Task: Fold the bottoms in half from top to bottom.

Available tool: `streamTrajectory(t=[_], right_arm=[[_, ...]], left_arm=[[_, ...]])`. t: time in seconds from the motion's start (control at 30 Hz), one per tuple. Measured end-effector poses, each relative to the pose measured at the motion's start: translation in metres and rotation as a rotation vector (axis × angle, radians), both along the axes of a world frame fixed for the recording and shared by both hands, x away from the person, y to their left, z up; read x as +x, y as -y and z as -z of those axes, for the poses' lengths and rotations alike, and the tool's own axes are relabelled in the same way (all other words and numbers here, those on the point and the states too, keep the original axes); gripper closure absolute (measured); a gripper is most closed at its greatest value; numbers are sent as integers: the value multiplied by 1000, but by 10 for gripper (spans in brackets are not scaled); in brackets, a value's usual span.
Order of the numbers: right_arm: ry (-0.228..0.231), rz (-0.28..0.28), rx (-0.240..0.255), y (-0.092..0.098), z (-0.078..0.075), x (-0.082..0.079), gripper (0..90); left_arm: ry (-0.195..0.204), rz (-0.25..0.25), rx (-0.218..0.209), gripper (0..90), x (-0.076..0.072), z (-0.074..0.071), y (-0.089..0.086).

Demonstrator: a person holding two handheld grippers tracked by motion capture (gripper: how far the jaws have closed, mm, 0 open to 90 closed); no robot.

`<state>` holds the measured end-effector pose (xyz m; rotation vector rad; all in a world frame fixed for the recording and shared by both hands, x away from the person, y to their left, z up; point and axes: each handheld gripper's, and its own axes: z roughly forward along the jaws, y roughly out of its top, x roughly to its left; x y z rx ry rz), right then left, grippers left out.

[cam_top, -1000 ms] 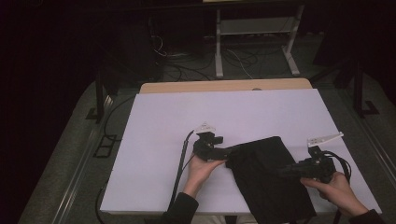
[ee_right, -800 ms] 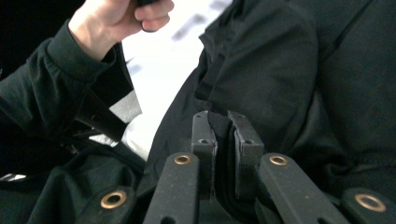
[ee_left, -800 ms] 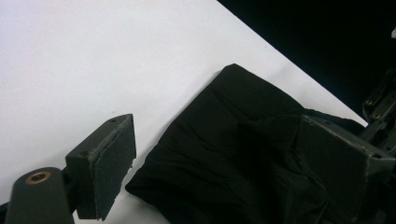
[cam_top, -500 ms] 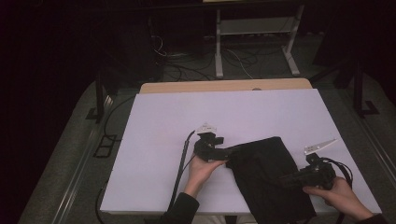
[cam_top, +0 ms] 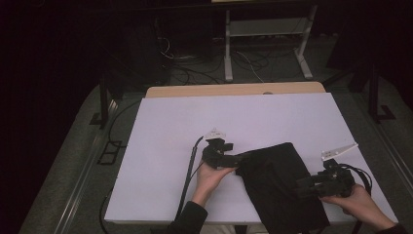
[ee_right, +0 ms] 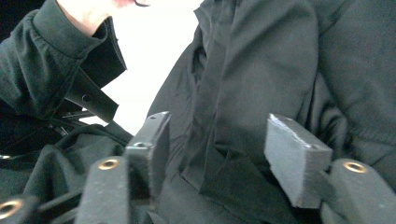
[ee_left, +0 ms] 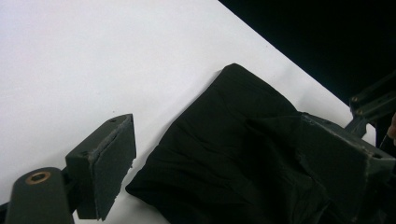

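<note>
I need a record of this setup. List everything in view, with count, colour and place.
black garment: one, black, lying on the near right part of the table, its near end running over the front edge.
table: one, white top with a strip of pale wood at the far edge, middle of the high view.
metal frame: one, light grey, on the floor beyond the table.
floor cables: several, dark, beyond the table.
left tool: one, black, jaws wide apart at the garment's left edge; one jaw lies on the cloth.
right tool: one, black, at the garment's right side; jaws have just been opening, apart, cloth ahead of them.
left hand: one, dark sleeve behind it.
right hand: one, near right corner.
</note>
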<state>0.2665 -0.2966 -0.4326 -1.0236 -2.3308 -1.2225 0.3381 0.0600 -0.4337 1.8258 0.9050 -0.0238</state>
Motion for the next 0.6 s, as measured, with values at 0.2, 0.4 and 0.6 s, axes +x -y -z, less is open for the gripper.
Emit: streamTrajectory(t=[0.2, 0.4, 0.6], right_arm=[[46, 10, 14, 0, -14, 4, 355], [77, 29, 23, 2, -25, 13, 379], [80, 56, 25, 3, -30, 25, 431]], left_arm=[[4, -6, -2, 123, 0, -1, -2], [7, -9, -3, 122, 0, -3, -4], [7, -11, -2, 122, 0, -2, -4]])
